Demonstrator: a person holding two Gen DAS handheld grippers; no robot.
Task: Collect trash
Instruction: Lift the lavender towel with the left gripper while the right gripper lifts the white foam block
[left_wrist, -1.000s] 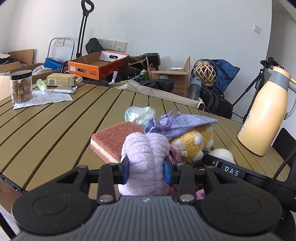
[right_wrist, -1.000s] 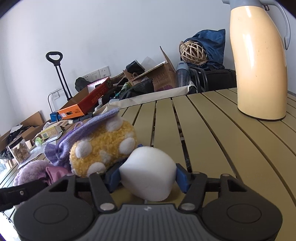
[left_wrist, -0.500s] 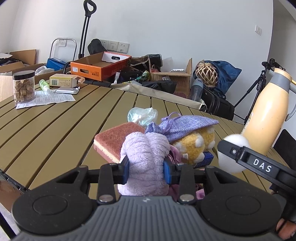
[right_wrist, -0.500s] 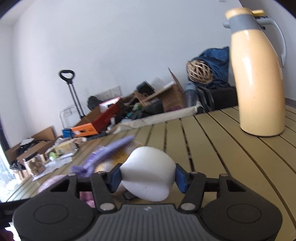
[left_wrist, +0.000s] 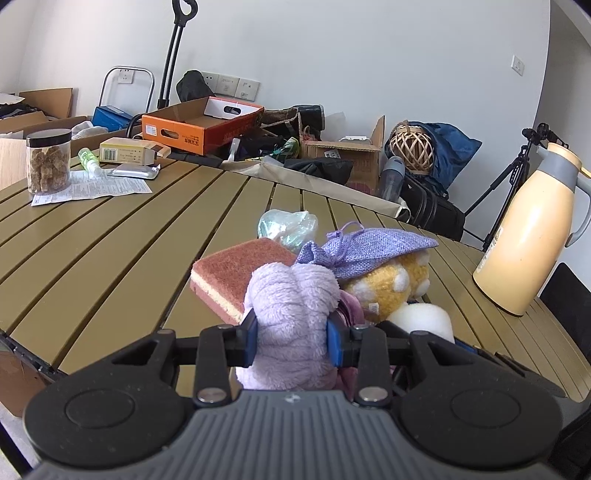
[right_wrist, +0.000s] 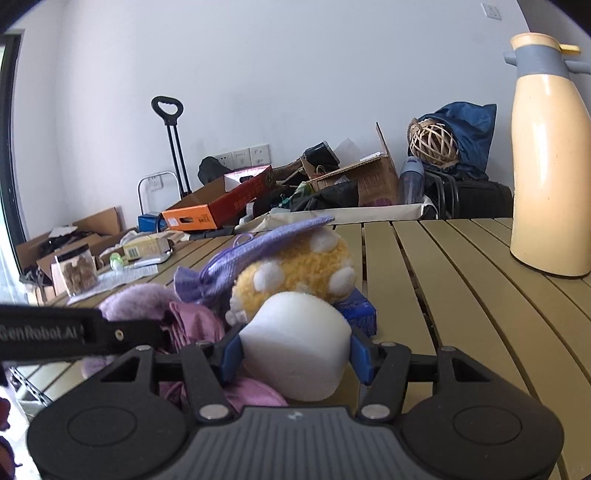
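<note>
My left gripper (left_wrist: 291, 338) is shut on a fluffy lilac cloth (left_wrist: 291, 306) at the near edge of the slatted table (left_wrist: 110, 240). My right gripper (right_wrist: 293, 354) is shut on a white foam block (right_wrist: 295, 354), which also shows in the left wrist view (left_wrist: 424, 319). Both sit against a pile: a yellow plush toy (right_wrist: 295, 269) under a purple drawstring pouch (left_wrist: 369, 247), a red-and-yellow sponge (left_wrist: 236, 273), a crumpled clear bag (left_wrist: 288, 227), a pink cloth (right_wrist: 195, 325) and a blue item (right_wrist: 360, 308).
A cream thermos jug (left_wrist: 528, 236) stands at the table's right. At the far left are a jar of snacks (left_wrist: 48, 160), a paper sheet (left_wrist: 92, 188), a green bottle (left_wrist: 88, 158) and a small box (left_wrist: 129, 151). Boxes and bags crowd the floor behind.
My right gripper lifted the white foam block up, then came back down beside the pile, close to my left gripper. The left gripper stayed put, still holding the lilac cloth.
</note>
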